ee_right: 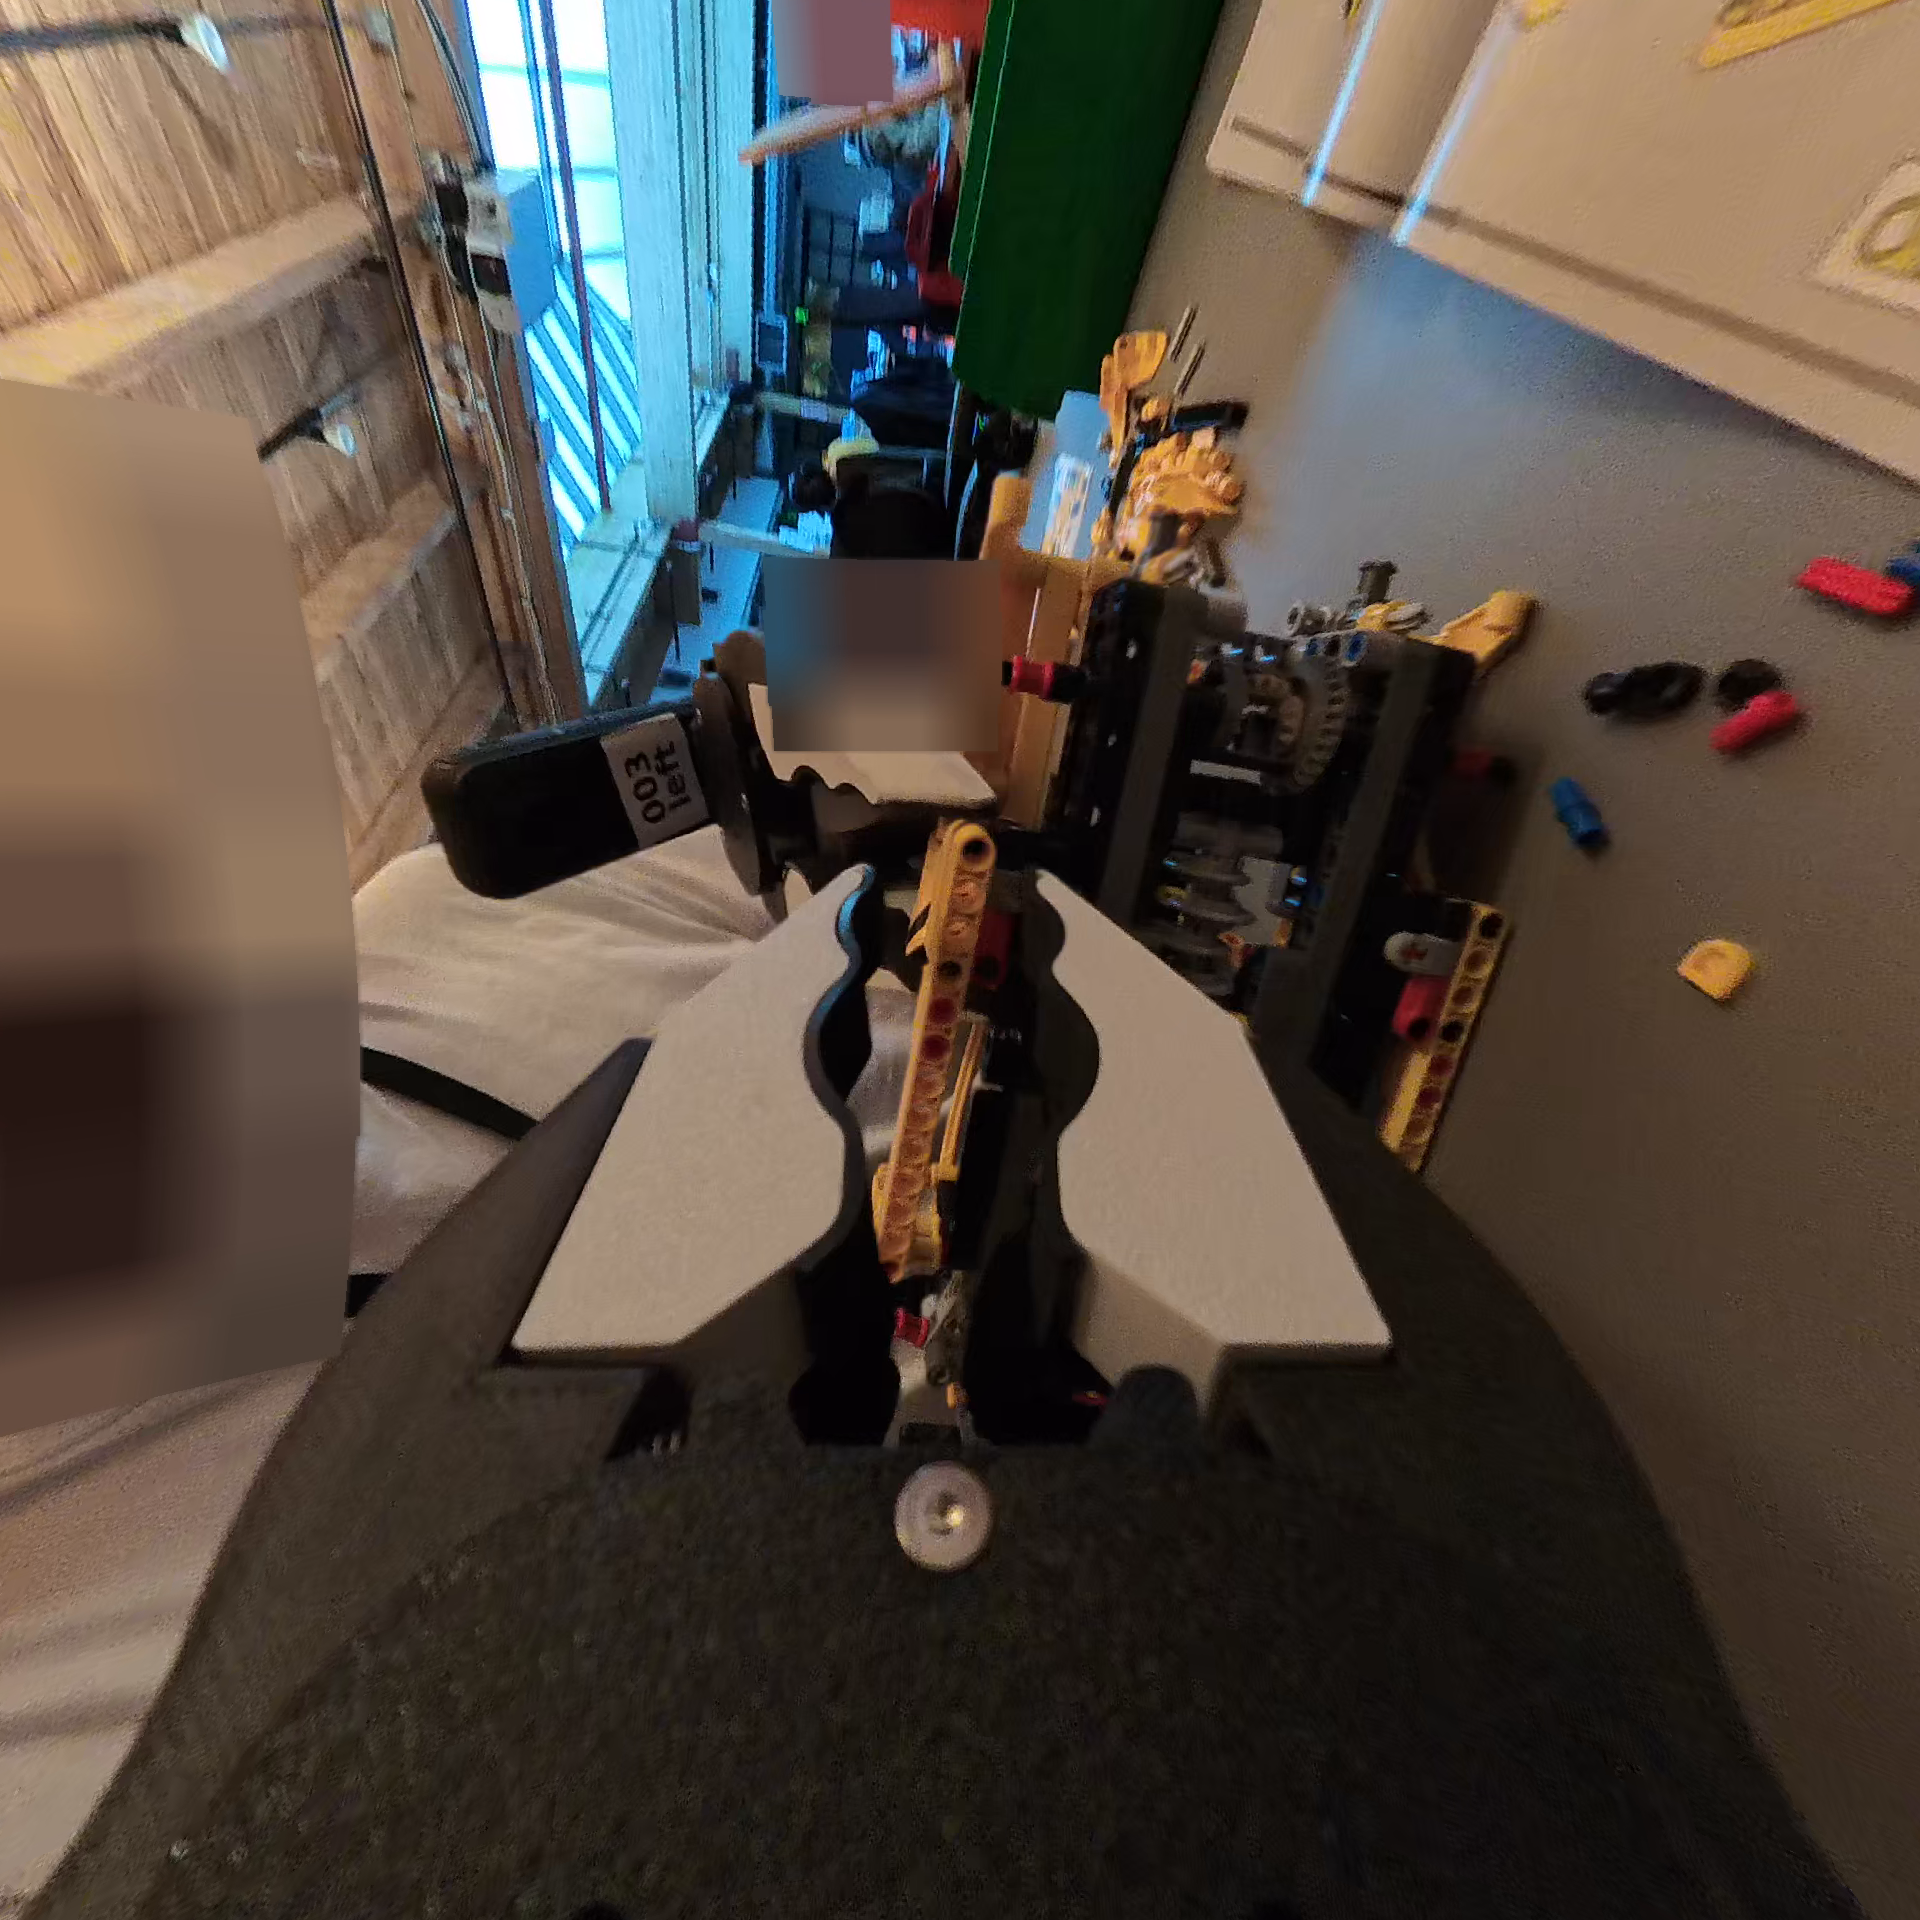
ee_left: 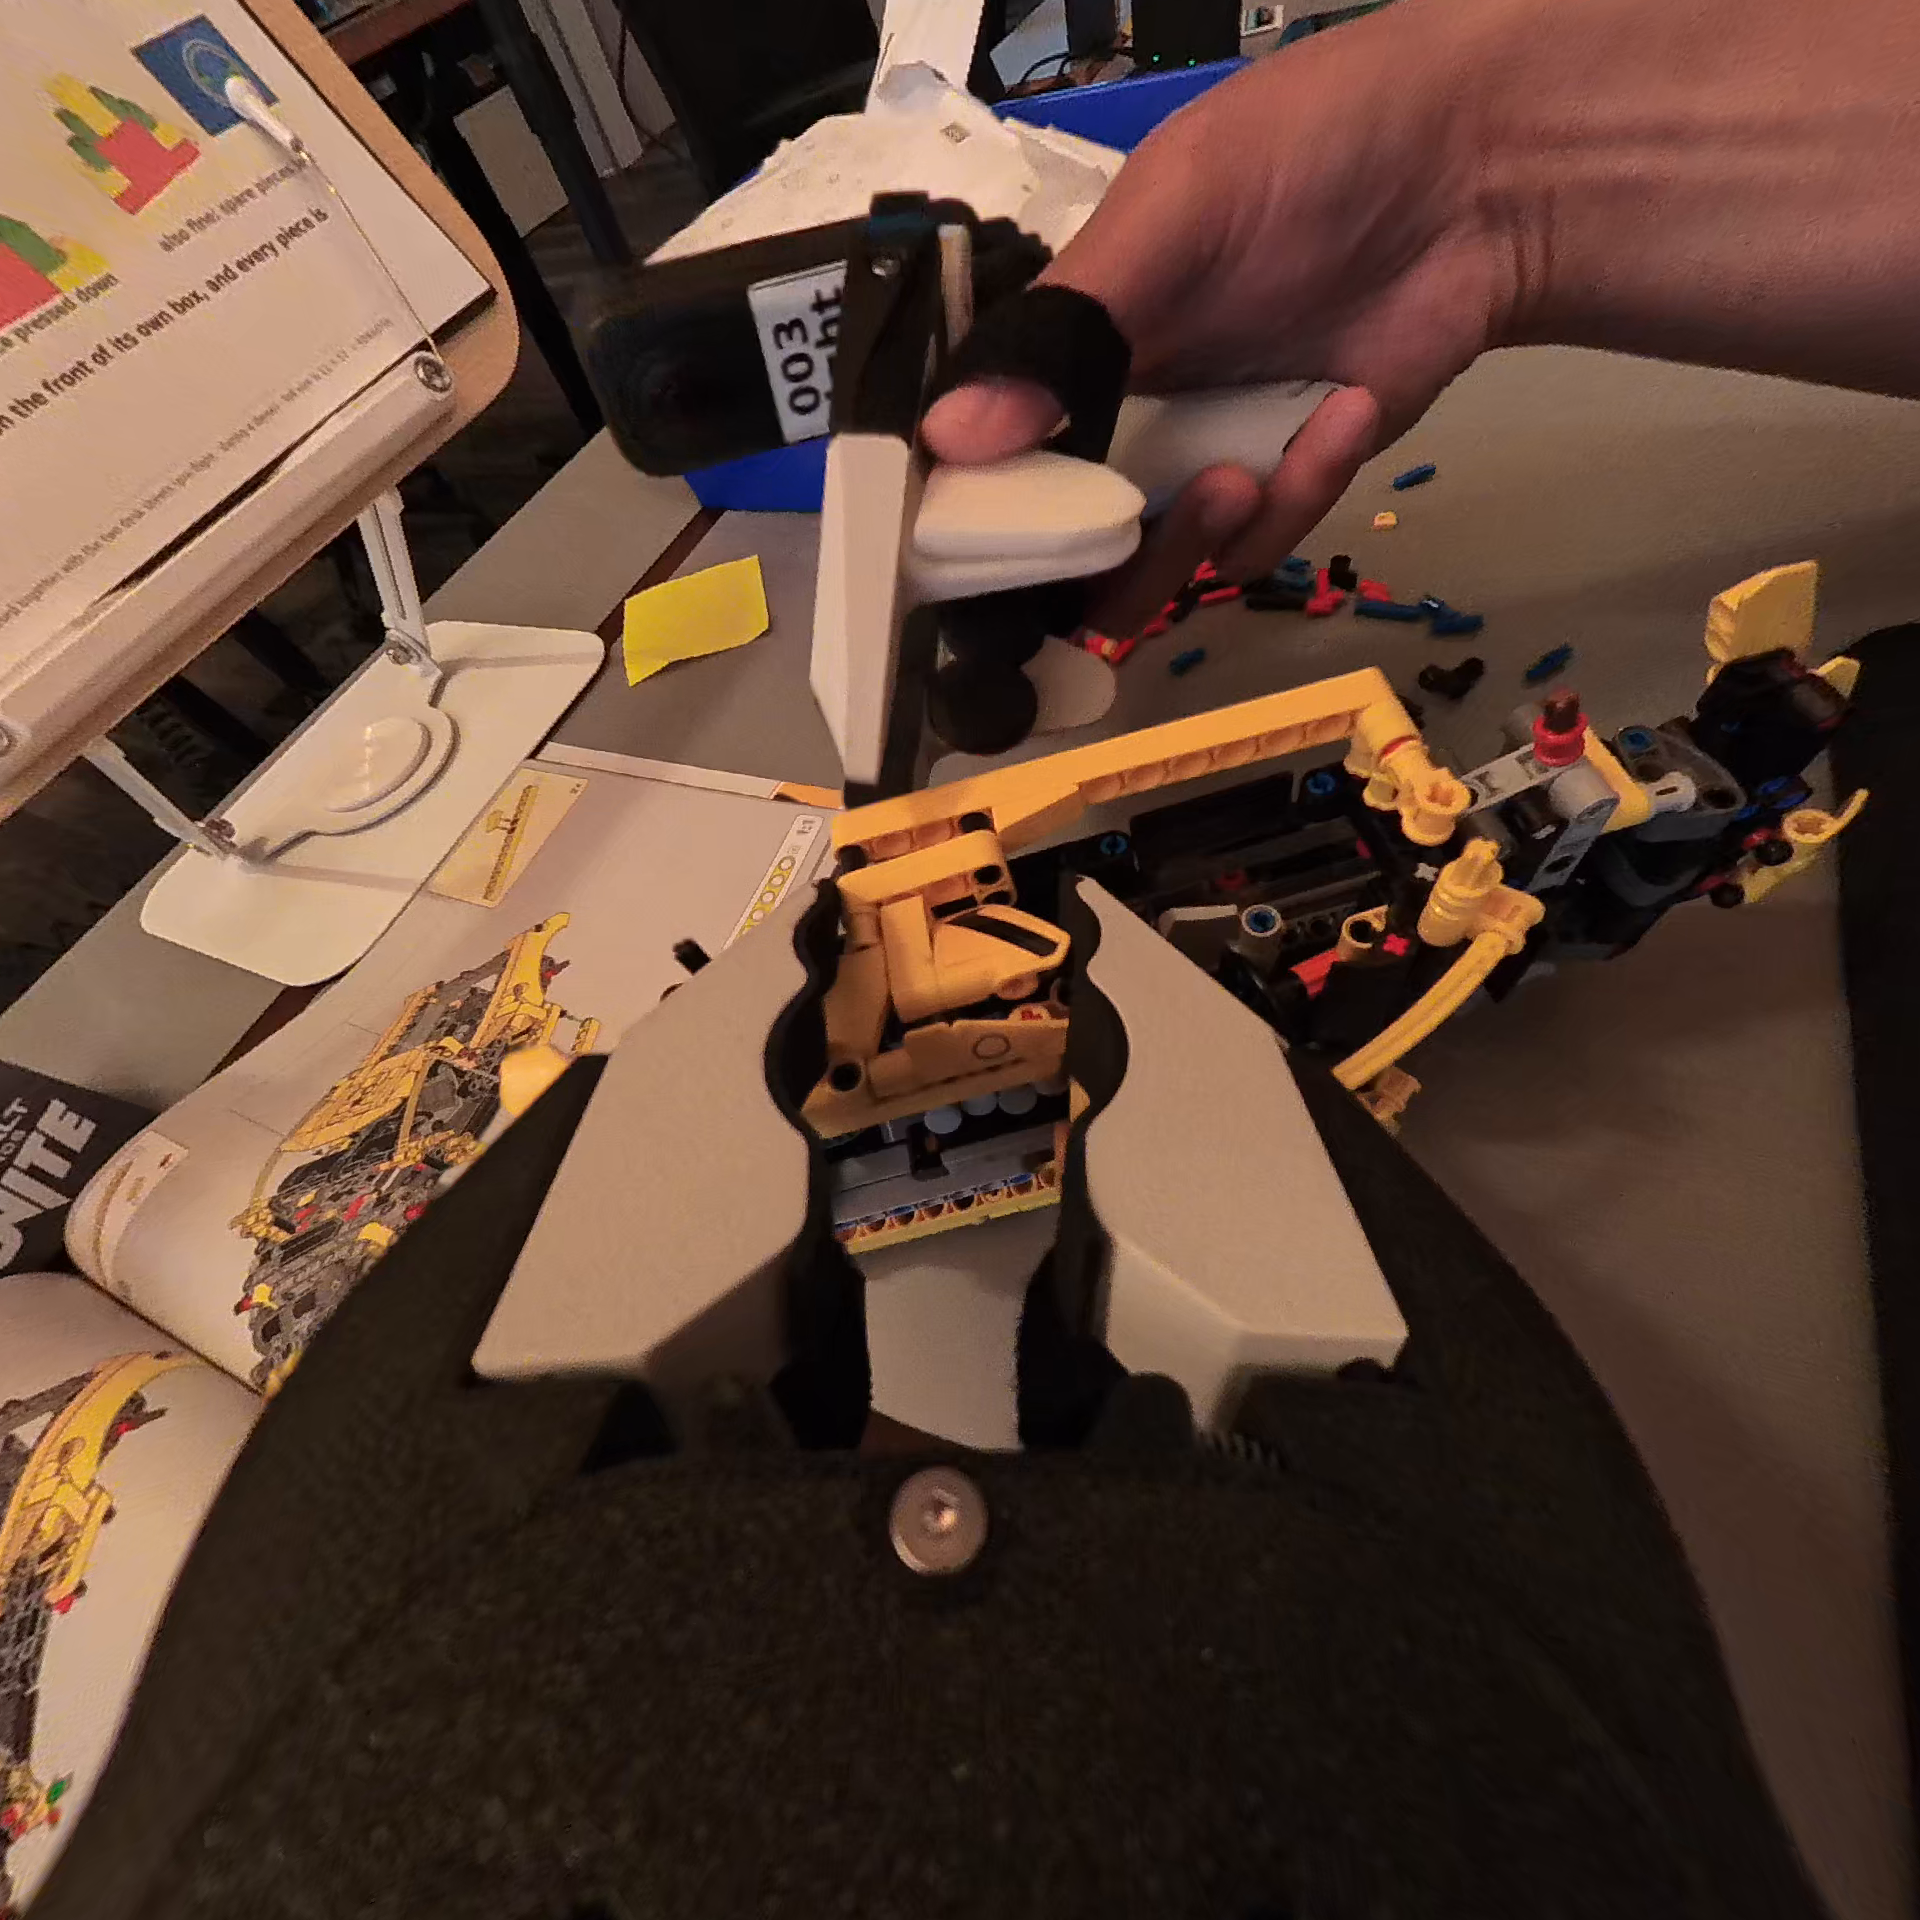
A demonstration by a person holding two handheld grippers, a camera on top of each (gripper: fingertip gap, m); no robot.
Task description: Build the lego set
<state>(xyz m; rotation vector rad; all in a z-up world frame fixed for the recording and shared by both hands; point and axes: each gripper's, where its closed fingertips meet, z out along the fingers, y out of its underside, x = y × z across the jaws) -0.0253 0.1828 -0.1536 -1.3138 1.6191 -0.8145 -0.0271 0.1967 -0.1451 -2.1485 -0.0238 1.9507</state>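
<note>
1. I see a white printed sticker point(ee_left: 800, 351) on the right gripper's black camera body.
2. A similar sticker point(ee_right: 657, 787) marks the left gripper's camera.
3. The propped instruction sheet point(ee_left: 197, 281) carries printed lines.
4. A black booklet point(ee_left: 47, 1164) shows bold white lettering.

One lego model point(ee_left: 1195, 883), two tools point(ee_left: 945, 935) point(ee_right: 951, 914), one yellow sticky note point(ee_left: 694, 615).

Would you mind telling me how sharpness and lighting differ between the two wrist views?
Left wrist view: warm, dim light, the lego model fairly sharp, the booklet soft. Right wrist view: a bright window washes out, loose pieces look smeared, edges bend.
</note>
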